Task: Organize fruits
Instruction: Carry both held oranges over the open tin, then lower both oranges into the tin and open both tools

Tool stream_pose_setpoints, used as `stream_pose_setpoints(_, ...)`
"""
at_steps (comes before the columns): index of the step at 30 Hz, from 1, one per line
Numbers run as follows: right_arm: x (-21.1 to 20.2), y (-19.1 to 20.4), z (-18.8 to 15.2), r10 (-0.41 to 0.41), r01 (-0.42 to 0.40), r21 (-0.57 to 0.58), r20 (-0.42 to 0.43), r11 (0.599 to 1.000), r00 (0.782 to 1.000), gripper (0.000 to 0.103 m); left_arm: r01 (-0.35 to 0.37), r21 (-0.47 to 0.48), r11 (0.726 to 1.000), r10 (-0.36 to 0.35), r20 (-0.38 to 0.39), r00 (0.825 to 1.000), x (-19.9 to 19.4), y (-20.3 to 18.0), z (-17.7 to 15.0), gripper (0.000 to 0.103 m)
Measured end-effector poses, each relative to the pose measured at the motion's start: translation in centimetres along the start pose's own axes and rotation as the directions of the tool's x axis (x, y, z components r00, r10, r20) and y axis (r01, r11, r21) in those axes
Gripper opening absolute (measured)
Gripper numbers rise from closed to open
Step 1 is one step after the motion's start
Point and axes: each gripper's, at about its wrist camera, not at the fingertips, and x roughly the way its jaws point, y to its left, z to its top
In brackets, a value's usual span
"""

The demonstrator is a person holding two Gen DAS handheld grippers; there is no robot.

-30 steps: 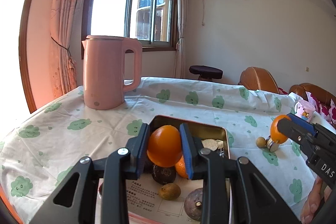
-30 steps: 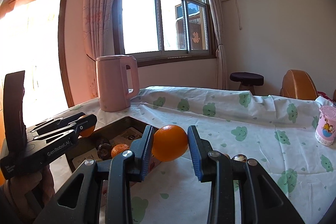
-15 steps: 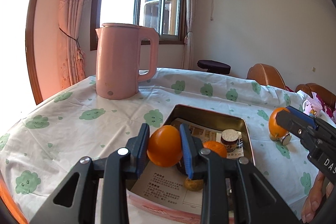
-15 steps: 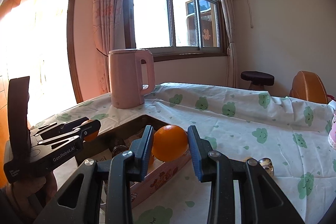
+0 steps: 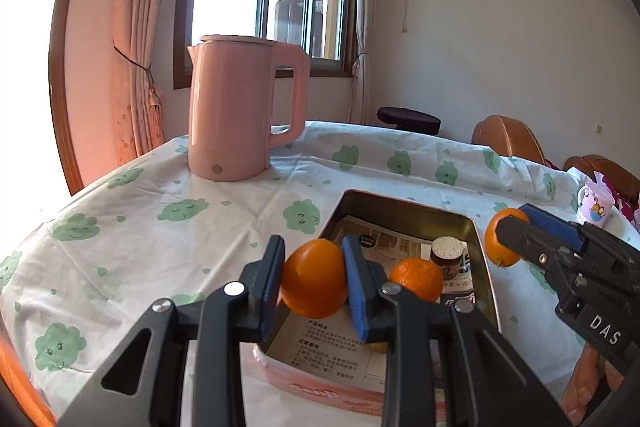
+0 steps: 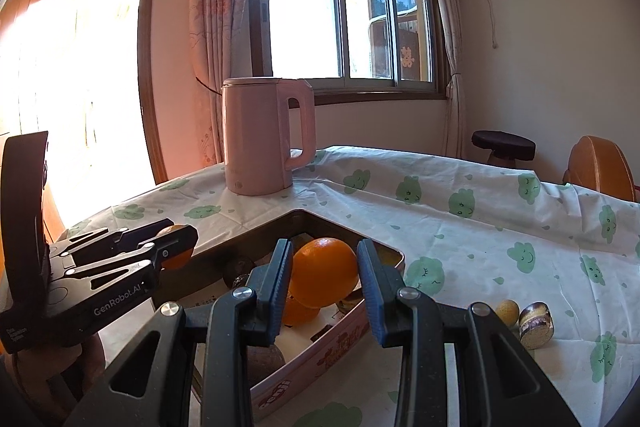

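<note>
2 oranges are in our grip at once. Our left claw is clenched on an orange, held just above the near left corner of the pink tin box, which lies on the bench under a white cloth printed with green clouds. Our right claw is clenched on a second orange, and from the left wrist view that fruit hangs just beyond the box's right wall. Inside the box we see 1 smaller orange fruit on a printed paper sheet, with a small brown jar just behind it and a dark round fruit near the left wall. Right of the box, on the cloth, 1 small yellowish fruit sits touching or nearly touching a small tipped jar. Behind the box stands a pink electric kettle, well apart from it. A pink printed cup stands far right of the box.
</note>
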Motion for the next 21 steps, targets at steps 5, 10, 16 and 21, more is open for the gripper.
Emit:
stream_pose_setpoints(5, 1.0, 0.6, -0.4, 0.01, -0.01, -0.018, -0.026, 1.0, 1.0, 0.036, 0.009, 0.004, 1.0, -0.009, -0.023, 1.0, 0.3, 0.0, -0.1, 0.031)
stream_pose_setpoints(10, 1.6, 0.6, -0.4, 0.014, -0.015, -0.015, -0.046, 1.0, 0.999, 0.036, 0.025, 0.005, 1.0, -0.025, -0.049, 0.999, 0.7, 0.1, -0.1, 0.031)
stream_pose_setpoints(16, 2.6, 0.7, -0.5, 0.019, -0.021, -0.016, -0.095, 1.0, 0.995, 0.036, 0.032, 0.016, 0.999, -0.03, -0.076, 0.997, 1.1, -0.1, -0.2, 0.031)
stream_pose_setpoints(21, 3.3, 0.4, -0.6, 0.024, -0.025, -0.003, -0.135, 1.0, 0.991, 0.036, 0.043, 0.014, 0.999, -0.041, -0.1, 0.994, 1.5, -0.1, -0.3, 0.032)
